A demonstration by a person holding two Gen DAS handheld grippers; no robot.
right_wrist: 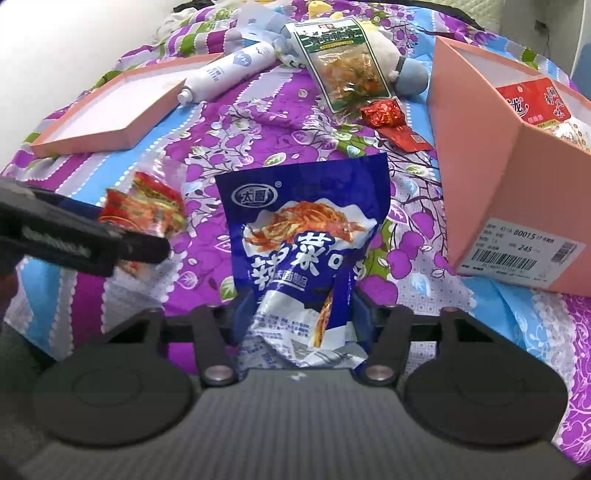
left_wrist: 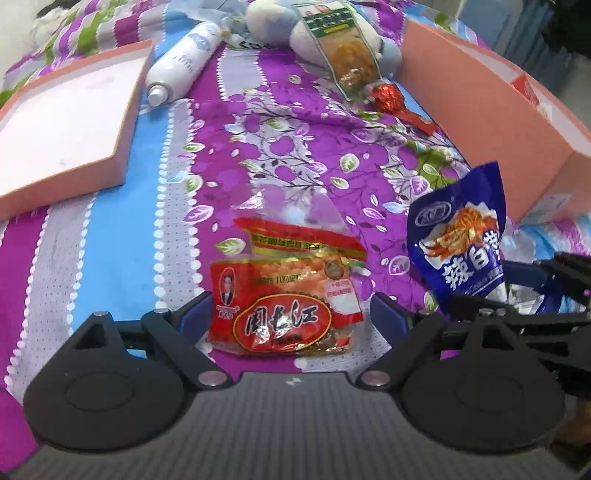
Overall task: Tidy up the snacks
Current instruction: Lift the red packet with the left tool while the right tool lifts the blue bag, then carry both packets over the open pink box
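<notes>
A red snack packet (left_wrist: 284,306) lies flat on the purple flowered sheet. My left gripper (left_wrist: 291,314) is open, with one blue pad on each side of the packet and neither pressing it. A blue snack packet (right_wrist: 299,240) stands upright and crumpled at its lower end, where my right gripper (right_wrist: 301,317) is shut on it. The left wrist view shows this blue packet (left_wrist: 458,240) raised to the right of the red one. A tall pink box (right_wrist: 517,166) at the right holds another red packet (right_wrist: 532,99).
The pink box lid (left_wrist: 66,122) lies open side up at the left. At the far end are a white spray bottle (left_wrist: 181,59), a green-topped snack packet (left_wrist: 343,48) leaning on a plush toy (left_wrist: 269,22), and a red foil candy (left_wrist: 388,98).
</notes>
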